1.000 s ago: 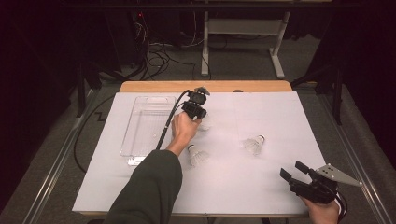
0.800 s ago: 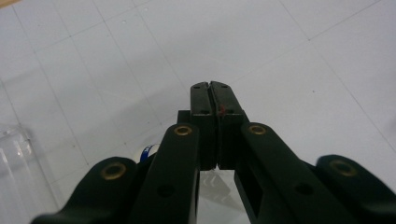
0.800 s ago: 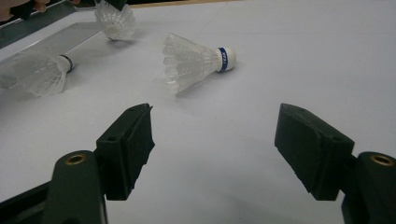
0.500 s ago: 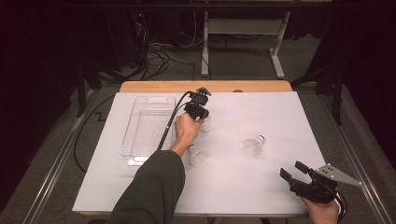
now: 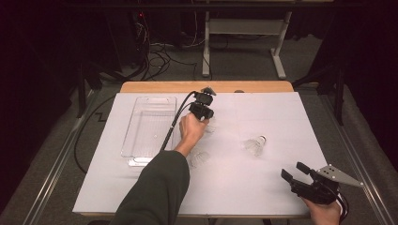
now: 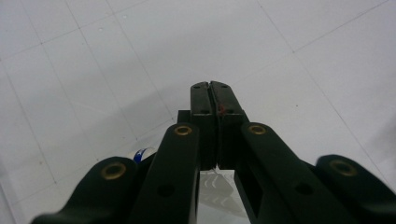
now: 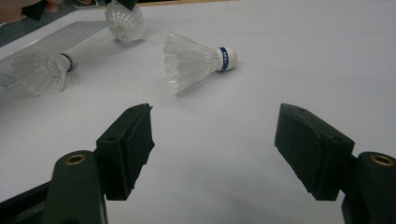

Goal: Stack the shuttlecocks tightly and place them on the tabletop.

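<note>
Tray [image 5: 149, 123] empty. Left claw [image 5: 202, 111] clamped on one shuttlecock [image 7: 125, 21]; two more on table [image 5: 281, 117]. Right claw [image 7: 215, 140] open, idle.

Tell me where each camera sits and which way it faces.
High view: above the near table edge, looking forward and down; a sleeve and both hands show.
Left gripper view: on the left hand-held gripper, looking down at the white table; jaws together.
Right gripper view: on the right hand-held gripper, level across the table; jaws apart.
High and right views share the shuttlecock.
</note>
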